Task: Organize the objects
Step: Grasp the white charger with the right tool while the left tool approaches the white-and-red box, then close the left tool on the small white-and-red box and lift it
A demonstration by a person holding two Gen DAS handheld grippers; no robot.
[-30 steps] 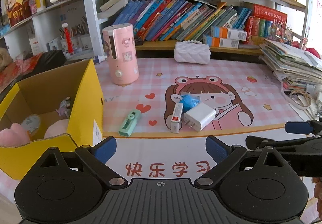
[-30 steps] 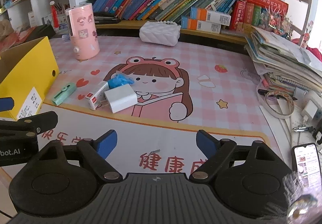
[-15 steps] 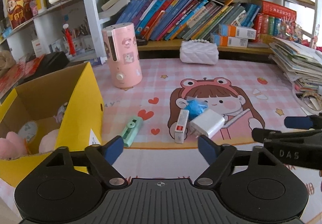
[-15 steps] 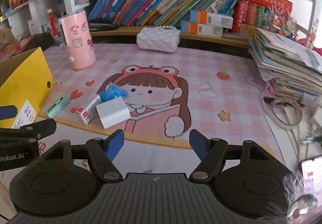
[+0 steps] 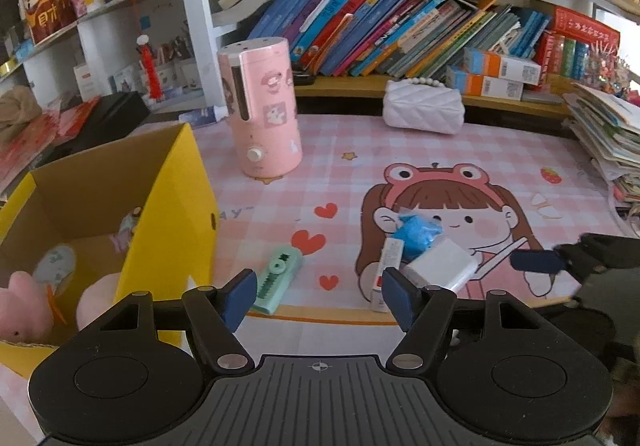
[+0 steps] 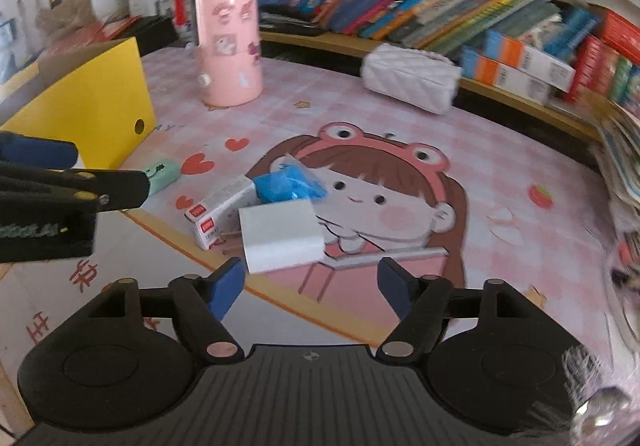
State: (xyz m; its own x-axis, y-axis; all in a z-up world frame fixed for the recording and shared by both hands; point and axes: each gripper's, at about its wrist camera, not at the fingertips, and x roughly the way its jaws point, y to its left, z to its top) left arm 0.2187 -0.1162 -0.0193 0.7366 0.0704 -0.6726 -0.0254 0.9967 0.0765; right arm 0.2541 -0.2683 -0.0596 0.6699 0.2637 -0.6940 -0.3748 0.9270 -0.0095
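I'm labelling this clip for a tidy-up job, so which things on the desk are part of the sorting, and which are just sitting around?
Part of the job:
- yellow box
- green stapler
- white charger
- small white carton
- blue wrapped item
- left gripper and right gripper, both open and empty

Likely just lying about:
- pink humidifier
- white quilted purse
- shelf books

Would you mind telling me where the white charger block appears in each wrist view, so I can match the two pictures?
Left wrist view: the white charger block lies right of centre, just beyond the left gripper's right fingertip, below the blue crumpled bag.
Right wrist view: it lies centre-left, just ahead of the right gripper.
Shared landmark: the pink cylinder, upright at the back left of the mat.
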